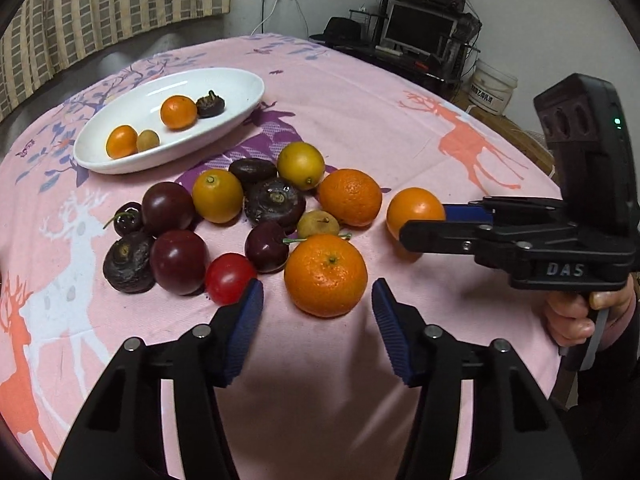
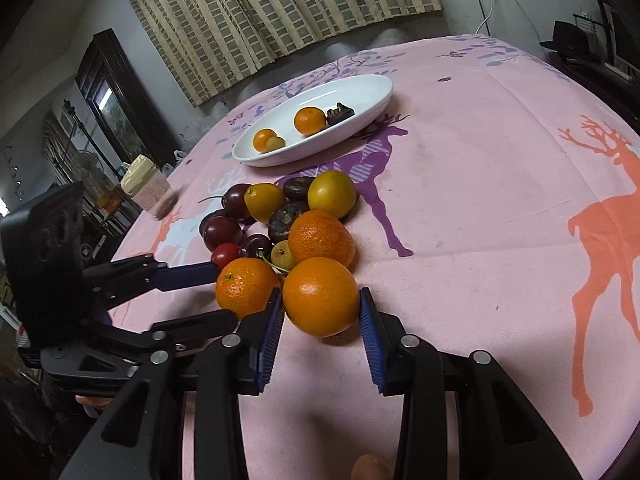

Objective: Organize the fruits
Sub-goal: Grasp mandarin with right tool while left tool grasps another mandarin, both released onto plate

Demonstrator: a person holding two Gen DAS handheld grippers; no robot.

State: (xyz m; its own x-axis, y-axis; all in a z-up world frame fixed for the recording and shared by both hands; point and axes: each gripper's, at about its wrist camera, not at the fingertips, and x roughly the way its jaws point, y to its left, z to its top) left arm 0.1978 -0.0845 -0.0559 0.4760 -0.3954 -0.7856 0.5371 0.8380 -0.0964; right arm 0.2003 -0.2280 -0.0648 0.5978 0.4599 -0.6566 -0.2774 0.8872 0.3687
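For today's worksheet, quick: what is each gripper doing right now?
Left gripper: open, straddling a mandarin, not gripping.
Right gripper: closed on an orange.

one white plate (image 1: 240,80) holds four fruits; fourteen more lie on the pink cloth (image 1: 360,100), among them three oranges, two yellow ones and one red tomato (image 1: 229,278).
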